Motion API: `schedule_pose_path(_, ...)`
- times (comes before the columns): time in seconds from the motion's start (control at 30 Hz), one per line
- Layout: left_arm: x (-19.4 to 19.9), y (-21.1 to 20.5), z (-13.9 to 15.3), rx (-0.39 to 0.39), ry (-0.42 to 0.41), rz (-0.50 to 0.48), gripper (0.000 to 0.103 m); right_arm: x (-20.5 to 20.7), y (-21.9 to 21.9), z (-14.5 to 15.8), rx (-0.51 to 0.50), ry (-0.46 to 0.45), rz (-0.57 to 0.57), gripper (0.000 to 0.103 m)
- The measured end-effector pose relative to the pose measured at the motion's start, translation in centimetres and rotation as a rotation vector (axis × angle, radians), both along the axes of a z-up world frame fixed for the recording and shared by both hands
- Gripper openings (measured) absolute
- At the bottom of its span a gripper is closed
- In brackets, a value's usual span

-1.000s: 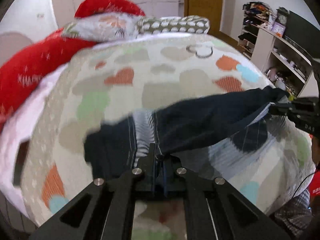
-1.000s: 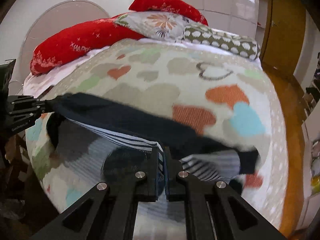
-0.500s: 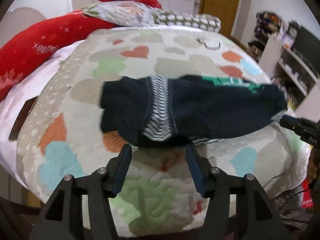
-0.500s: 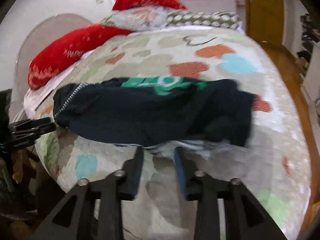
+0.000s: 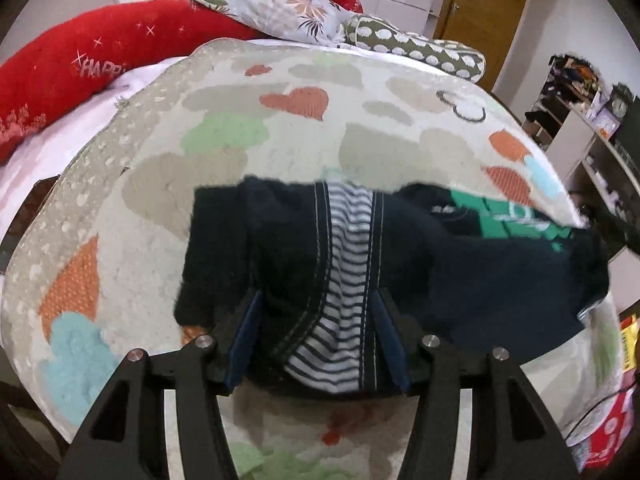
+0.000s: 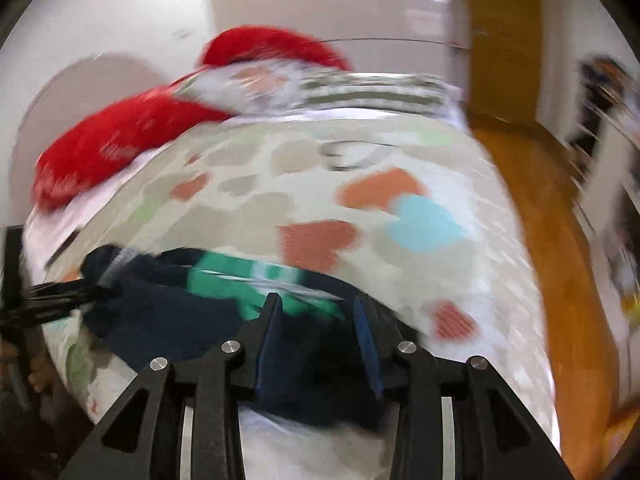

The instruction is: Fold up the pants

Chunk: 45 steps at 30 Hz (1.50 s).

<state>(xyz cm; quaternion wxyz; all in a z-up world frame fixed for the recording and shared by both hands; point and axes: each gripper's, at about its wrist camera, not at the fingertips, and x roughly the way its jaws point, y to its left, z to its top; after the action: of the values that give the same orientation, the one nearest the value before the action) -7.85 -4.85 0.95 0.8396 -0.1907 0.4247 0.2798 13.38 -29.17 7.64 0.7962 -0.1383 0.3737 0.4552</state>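
The dark navy pants [image 5: 460, 264] lie folded across the near part of the bed, with a striped lining band [image 5: 344, 280] and a green print [image 5: 516, 220] on top. My left gripper [image 5: 318, 308] is open, its fingers either side of the striped band at the pants' near edge. In the blurred right wrist view, the pants [image 6: 168, 312] lie with the green print [image 6: 240, 280] up. My right gripper [image 6: 316, 308] is open just over their near edge. The left gripper [image 6: 60, 300] shows at the pants' left end.
The bed has a heart-patterned blanket [image 5: 304, 128]. Red bolster [image 5: 80, 64], floral pillow [image 5: 288, 12] and dotted pillow [image 5: 420, 48] lie at the head. Shelves [image 5: 588, 128] stand at the right, beside a wooden door [image 5: 488, 12]. Orange wooden floor [image 6: 560, 280] runs along the bed's right side.
Both grippers let go of the pants and opened wide. The pants dropped flat onto the blanket, folded with the green print up. Both grippers have since moved back in over the pants' near edge.
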Motion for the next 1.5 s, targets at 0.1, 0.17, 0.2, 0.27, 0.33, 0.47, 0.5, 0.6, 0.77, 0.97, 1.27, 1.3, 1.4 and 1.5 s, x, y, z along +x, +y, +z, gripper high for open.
schedule_pose_path(0.1, 0.1, -1.0, -0.4, 0.070, 0.022, -0.012, 0.055, -1.9, 5.8, -1.2, -0.073, 0.031, 0.187, 0.040)
schedule_pose_path(0.17, 0.1, -1.0, -0.5, 0.079, 0.024, -0.015, 0.056, -3.5, 9.6, -2.6, -0.142, 0.031, 0.288, 0.040)
schedule_pose_path(0.2, 0.0, -1.0, -0.5, 0.075, 0.020, -0.013, 0.056, -4.2, 11.2, -3.3, -0.169, 0.026, 0.328, 0.040)
schedule_pose_path(0.27, 0.0, -1.0, -0.5, 0.058, 0.007, -0.008, 0.057, -5.2, 14.1, -4.4, -0.210, 0.010, 0.379, 0.040)
schedule_pose_path(0.33, -0.2, -1.0, -0.6, 0.040, -0.011, -0.002, 0.057, -5.9, 16.4, -5.6, -0.246, -0.023, 0.419, 0.040)
schedule_pose_path(0.47, -0.7, -0.7, -0.5, 0.022, -0.036, 0.001, 0.057, -6.6, 18.4, -7.5, -0.321, -0.100, 0.470, 0.039)
schedule_pose_path(0.5, -0.8, -0.8, -0.4, 0.015, -0.040, 0.002, 0.057, -6.6, 18.6, -7.6, -0.321, -0.101, 0.477, 0.013)
schedule_pose_path(0.6, -1.3, -0.5, 0.6, -0.018, -0.079, 0.016, 0.057, -6.5, 18.3, -6.5, -0.292, -0.090, 0.461, 0.006)
schedule_pose_path(0.77, -1.0, 0.8, 1.9, -0.037, -0.131, 0.045, 0.058, -4.9, 19.3, -4.2, -0.245, -0.123, 0.370, 0.006)
schedule_pose_path(0.97, 0.3, 1.7, 0.4, -0.005, -0.047, 0.076, 0.058, -3.4, 21.9, -4.7, -0.286, -0.154, 0.308, 0.006)
schedule_pose_path(1.27, 0.8, 0.9, -1.2, 0.059, 0.023, 0.054, 0.058, -4.3, 16.5, -5.0, -0.172, -0.013, 0.154, 0.033)
schedule_pose_path(1.3, 0.8, 1.0, -1.2, 0.049, 0.022, 0.055, 0.058, -4.2, 15.1, -5.3, -0.162, 0.008, 0.141, 0.034)
schedule_pose_path(1.4, 0.8, 1.1, -1.4, 0.041, 0.024, 0.051, 0.058, -2.4, 11.1, -6.8, -0.186, 0.027, 0.056, 0.034)
schedule_pose_path(1.5, 0.8, 1.1, -1.5, 0.033, 0.027, 0.055, 0.058, 1.7, 5.2, -7.5, -0.119, 0.100, -0.076, 0.030)
